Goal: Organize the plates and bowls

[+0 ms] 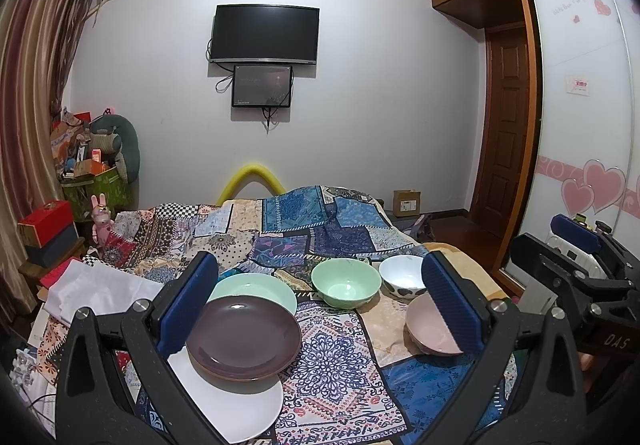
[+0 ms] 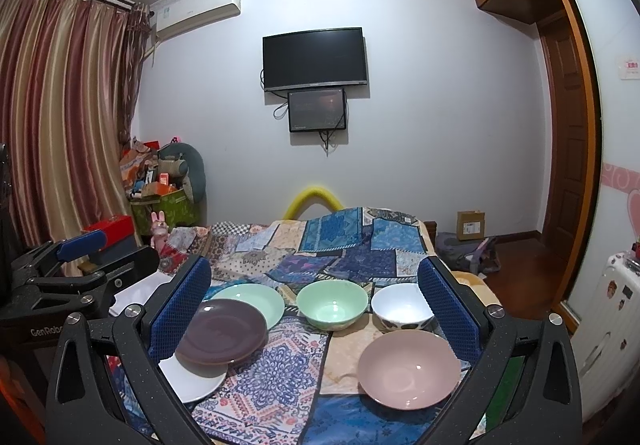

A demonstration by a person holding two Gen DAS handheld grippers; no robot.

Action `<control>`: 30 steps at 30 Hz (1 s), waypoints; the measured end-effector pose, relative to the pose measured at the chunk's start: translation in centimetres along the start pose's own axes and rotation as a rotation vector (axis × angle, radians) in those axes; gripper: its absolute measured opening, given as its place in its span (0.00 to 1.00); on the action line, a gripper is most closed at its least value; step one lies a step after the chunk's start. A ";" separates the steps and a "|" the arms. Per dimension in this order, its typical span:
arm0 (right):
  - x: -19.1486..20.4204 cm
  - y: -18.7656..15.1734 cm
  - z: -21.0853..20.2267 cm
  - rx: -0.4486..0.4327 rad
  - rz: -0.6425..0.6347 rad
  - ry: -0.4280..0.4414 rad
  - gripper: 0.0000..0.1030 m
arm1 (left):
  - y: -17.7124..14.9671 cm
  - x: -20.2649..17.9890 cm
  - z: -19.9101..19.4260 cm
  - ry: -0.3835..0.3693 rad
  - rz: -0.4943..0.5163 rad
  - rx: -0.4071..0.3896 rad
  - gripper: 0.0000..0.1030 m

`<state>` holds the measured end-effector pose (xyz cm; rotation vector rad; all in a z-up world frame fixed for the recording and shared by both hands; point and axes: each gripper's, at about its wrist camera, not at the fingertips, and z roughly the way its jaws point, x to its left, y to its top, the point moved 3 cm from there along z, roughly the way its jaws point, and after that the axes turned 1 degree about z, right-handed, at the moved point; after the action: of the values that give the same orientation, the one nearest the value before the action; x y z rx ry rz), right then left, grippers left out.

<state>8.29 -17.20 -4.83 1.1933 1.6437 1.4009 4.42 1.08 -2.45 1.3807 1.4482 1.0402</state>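
On the patchwork quilt [image 1: 332, 361], a purple plate [image 1: 244, 337] rests on a white plate [image 1: 240, 401] and overlaps a pale green plate [image 1: 256, 287] behind it. To the right stand a green bowl [image 1: 346, 285], a white bowl with dark spots [image 1: 402, 277] and a pink bowl [image 1: 430, 329]. My left gripper [image 1: 320, 263] hovers open above the quilt, its left pad by the plates. My right gripper [image 2: 314, 265] is open too, framing the purple plate [image 2: 222, 337], green bowl [image 2: 332, 305], white bowl [image 2: 402, 307] and pink bowl [image 2: 408, 369]. Neither holds anything.
A white folded cloth [image 1: 100, 289] lies at the bed's left edge, beside red and grey boxes [image 1: 48, 229] and a cluttered pile [image 1: 92, 161]. A wardrobe with sliding doors [image 1: 580, 125] and a white case [image 2: 612, 317] stand to the right. A cardboard box [image 2: 470, 225] sits on the floor.
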 end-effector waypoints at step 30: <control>5.4 -8.6 13.1 0.361 -0.049 0.121 0.99 | -11.0 17.1 14.4 0.138 -0.098 0.461 1.00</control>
<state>16.26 -7.39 -15.54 1.2729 2.0608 1.1979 14.74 17.83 -17.71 1.5562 1.9241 0.7783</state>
